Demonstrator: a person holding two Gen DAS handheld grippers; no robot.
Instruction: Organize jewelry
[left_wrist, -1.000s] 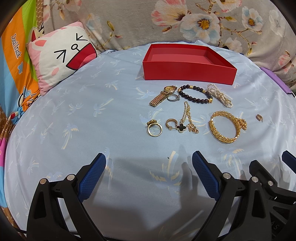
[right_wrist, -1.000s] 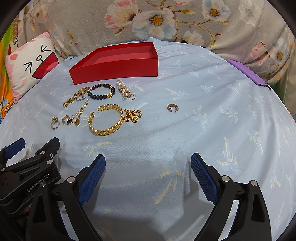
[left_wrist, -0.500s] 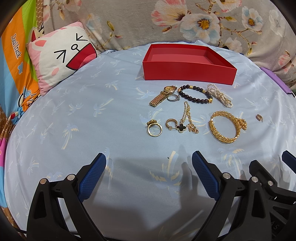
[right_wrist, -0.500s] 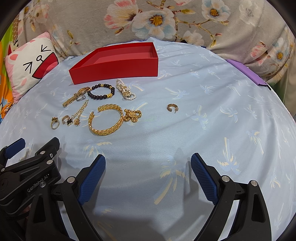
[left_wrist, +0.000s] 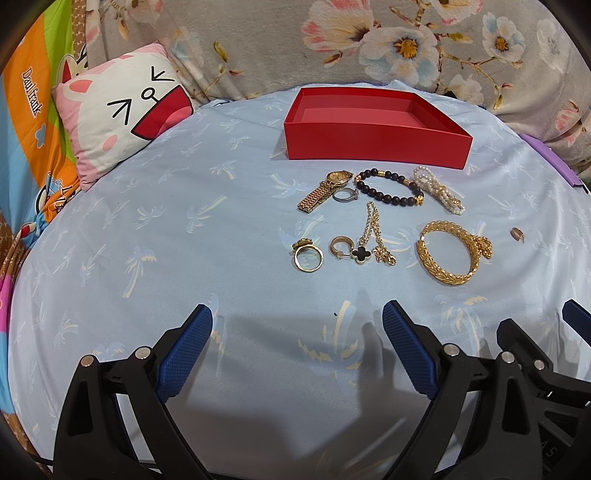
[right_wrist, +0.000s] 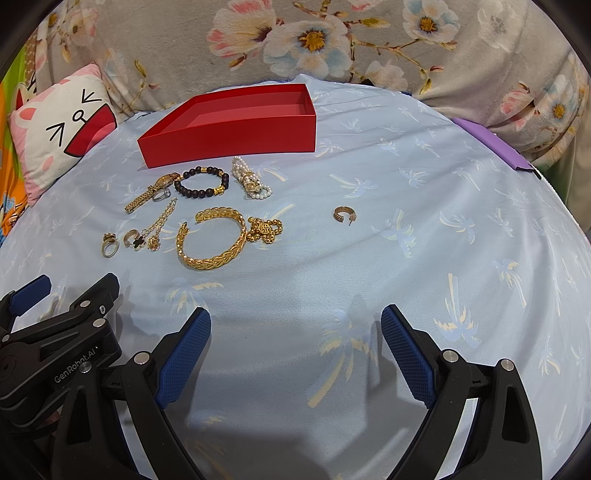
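So far nothing has changed over the last second: our left gripper (left_wrist: 297, 325) and right gripper (right_wrist: 295, 325) hover over the near edge of the bed (left_wrist: 147, 236) exactly as before, fingers spread wide and holding nothing. We judge that the task has not started. The red box (left_wrist: 373, 146) at 12 o'clock looks empty. In front of it lie the gold watch (left_wrist: 325, 190), a silver ring (left_wrist: 345, 194), the dark bead bracelet (left_wrist: 388, 186) and pearl strand (left_wrist: 437, 188). Nearer us are a gold ring (left_wrist: 307, 254), a hoop earring (left_wrist: 339, 246), a clover chain (left_wrist: 373, 240) and the gold bangle (left_wrist: 445, 254). A second earring (right_wrist: 344, 214) sits apart at 2 o'clock.

The box's near floor is hidden behind its wall. The bangle's pendant (right_wrist: 264, 229) is too tangled to read.
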